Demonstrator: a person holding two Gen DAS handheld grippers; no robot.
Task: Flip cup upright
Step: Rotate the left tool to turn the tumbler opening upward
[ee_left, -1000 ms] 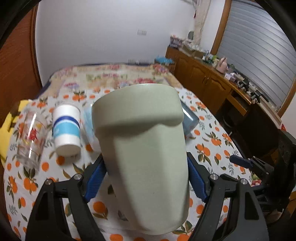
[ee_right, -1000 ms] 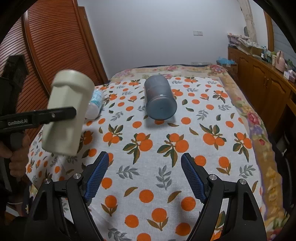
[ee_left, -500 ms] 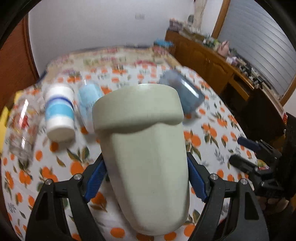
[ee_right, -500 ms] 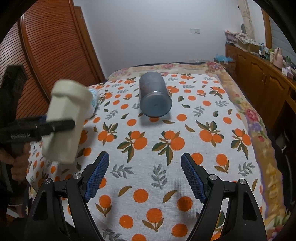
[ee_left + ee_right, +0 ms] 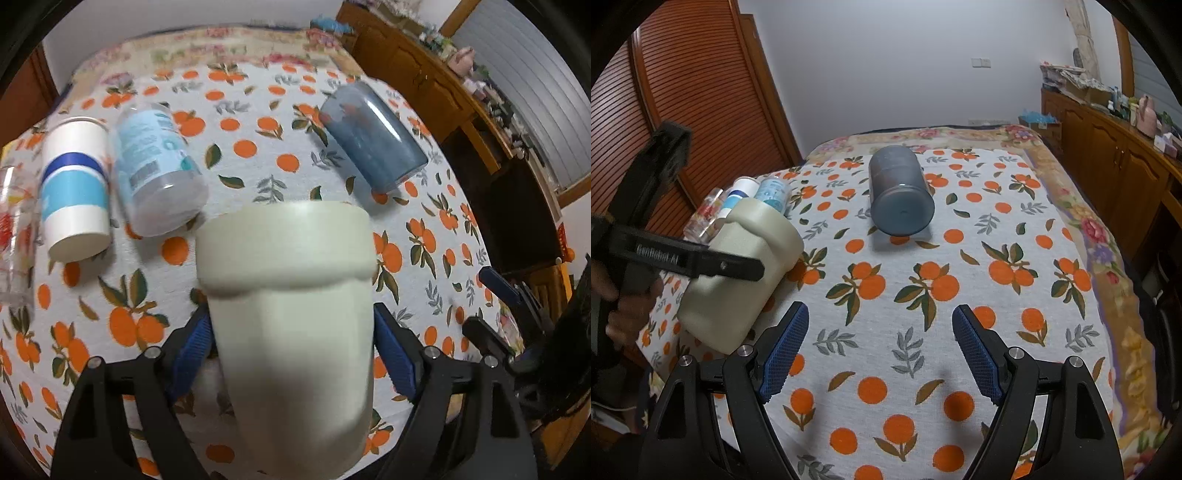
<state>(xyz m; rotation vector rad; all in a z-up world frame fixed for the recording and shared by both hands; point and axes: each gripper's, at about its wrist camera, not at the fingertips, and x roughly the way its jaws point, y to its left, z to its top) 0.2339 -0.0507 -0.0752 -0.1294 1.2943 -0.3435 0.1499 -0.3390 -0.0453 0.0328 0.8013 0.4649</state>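
My left gripper (image 5: 291,350) is shut on a pale green cup (image 5: 291,325), its blue pads pressed on both sides. The cup is held in the air above the cloth, tilted, its thick rim pointing away from the camera. In the right wrist view the cup (image 5: 738,273) hangs at the left edge of the table, rim up and to the right, clamped by the left gripper (image 5: 701,258). My right gripper (image 5: 879,350) is open and empty, low over the near part of the cloth.
A blue-grey tumbler (image 5: 901,199) lies on its side mid-table on the orange-print cloth (image 5: 960,295). A clear blue-labelled cup (image 5: 155,173), a white cup with blue bands (image 5: 74,188) and a printed glass (image 5: 14,229) lie at the left. A wooden dresser (image 5: 1108,155) stands at the right.
The left gripper has tipped the green cup forward and down toward the table, so the cloth and lying cups now fill its view. The right gripper has hardly moved.
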